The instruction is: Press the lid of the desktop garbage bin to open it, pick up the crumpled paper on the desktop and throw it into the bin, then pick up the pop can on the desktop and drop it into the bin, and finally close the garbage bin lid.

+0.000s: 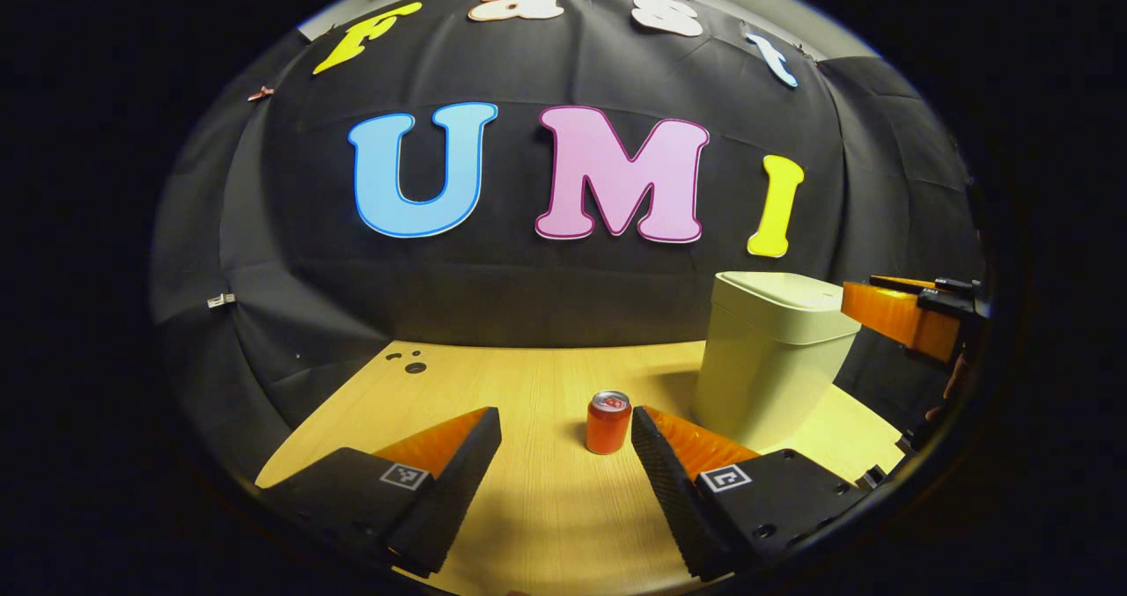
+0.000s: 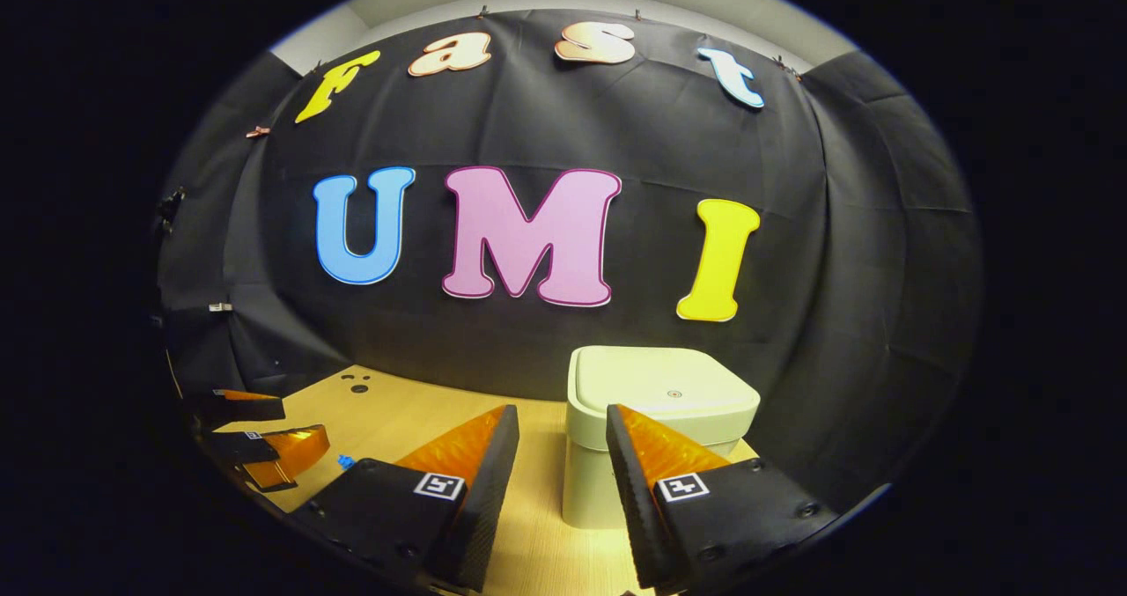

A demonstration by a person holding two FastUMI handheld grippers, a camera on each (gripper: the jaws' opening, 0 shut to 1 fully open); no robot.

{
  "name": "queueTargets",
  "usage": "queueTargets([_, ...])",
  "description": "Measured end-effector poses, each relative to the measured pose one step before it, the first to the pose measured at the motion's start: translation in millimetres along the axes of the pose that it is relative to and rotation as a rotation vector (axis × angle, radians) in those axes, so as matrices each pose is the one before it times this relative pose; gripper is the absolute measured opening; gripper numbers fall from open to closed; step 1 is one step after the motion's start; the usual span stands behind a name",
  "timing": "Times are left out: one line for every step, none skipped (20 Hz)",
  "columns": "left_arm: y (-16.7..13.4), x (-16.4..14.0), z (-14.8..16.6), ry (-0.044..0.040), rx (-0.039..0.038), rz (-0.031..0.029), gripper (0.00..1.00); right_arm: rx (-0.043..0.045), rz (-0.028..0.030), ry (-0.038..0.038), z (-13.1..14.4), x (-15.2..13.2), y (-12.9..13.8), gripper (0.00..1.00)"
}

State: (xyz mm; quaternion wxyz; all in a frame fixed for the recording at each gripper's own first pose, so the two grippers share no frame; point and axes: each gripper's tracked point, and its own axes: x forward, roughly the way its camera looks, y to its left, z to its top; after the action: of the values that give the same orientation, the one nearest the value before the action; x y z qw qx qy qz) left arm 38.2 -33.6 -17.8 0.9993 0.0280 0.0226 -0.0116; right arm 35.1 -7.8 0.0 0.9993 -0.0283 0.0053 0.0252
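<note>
Pale-green garbage bin (image 2: 656, 420) stands lid-down at the wooden desktop's (image 1: 528, 385) back right; the pop can (image 1: 608, 422) stands upright just left of it; the left gripper (image 1: 566, 442) spreads wide before the can; the right gripper (image 2: 562, 442) spreads wide facing the bin.

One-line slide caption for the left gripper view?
Open left gripper faces an upright pop can on the table, closed bin beside it.
</note>
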Motion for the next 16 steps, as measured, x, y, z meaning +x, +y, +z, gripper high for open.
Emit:
queueTargets([-0.59,-0.49,-0.54,0.00039,0.00073,-0.00028,0.96,-0.00313,-0.00120,-0.00501,0.73,-1.51,0.37,0.63])
queueTargets([-0.29,-0.55,0.42,0.00047,0.00014,-0.00202,0.96,0.00197,0.01107,-0.00205,2.89,-0.64,2.30,0.53])
queueTargets([0.05,0.25,-1.42,0.00028,0.00115,-0.00133,0.96,0.00069,0.00299,0.00161,-2.77,-0.67,1.88,0.49])
queueTargets([-0.06,-0.70,-0.66,0.00042,0.00234,-0.00122,0.96,0.00239,0.00965,0.00114,0.84,-1.21,3.58,0.43])
queueTargets([0.12,0.14,0.11,0.00109,0.00231,-0.00079,0.96,0.00357,0.01274,0.00009,1.17,0.09,2.88,0.37])
queueTargets([0.34,-0.50,0.11,-0.00003,0.00272,-0.00022,0.96,0.00172,0.00565,0.00175,0.91,-1.45,2.26,0.29])
queueTargets([-0.21,-1.02,1.01,-0.00265,0.00306,-0.00087,0.96,0.00142,-0.00015,0.00143,-1.03,1.14,-1.02,0.23])
queueTargets([-0.31,-0.47,0.72,-0.00407,0.00341,-0.00159,0.96,0.00138,-0.00317,0.00225,0.62,0.21,-0.46,0.16])
queueTargets([-0.17,0.44,0.92,-0.00140,0.00276,-0.00055,0.96,0.00336,-0.00223,0.00474,-1.85,-0.58,1.12,0.13])
queueTargets([0.14,0.16,-1.19,0.00248,0.00131,-0.00137,0.96,0.00359,0.01272,0.00364,-1.59,0.87,2.86,0.08])
queueTargets([-0.33,-0.15,0.04,0.00297,-0.00066,-0.00160,0.96,0.00189,0.00984,0.00922,1.38,-2.32,1.85,0.08])
queueTargets([-0.34,-0.48,-1.56,0.00129,-0.00105,-0.00090,0.96,-0.00138,0.01439,-0.00223,-0.27,1.29,0.89,0.05])
queueTargets([0.33,0.00,0.30,0.00054,-0.00011,0.00058,0.96,0.00394,0.03196,0.00021,-1.02,-1.87,8.09,0.05])
queueTargets([0.16,0.05,0.14,0.00012,0.00052,0.00125,0.96,-0.00688,0.01943,-0.00062,1.91,-0.49,4.01,0.05])
queueTargets([-0.45,-0.15,0.97,0.00031,0.00000,0.00004,0.96,-0.00157,0.02189,-0.00606,2.92,0.52,1.62,0.05])
queueTargets([-0.11,0.40,-1.51,0.00228,0.00027,-0.00045,0.96,0.00396,0.02939,0.00143,1.82,-0.85,4.73,0.05])
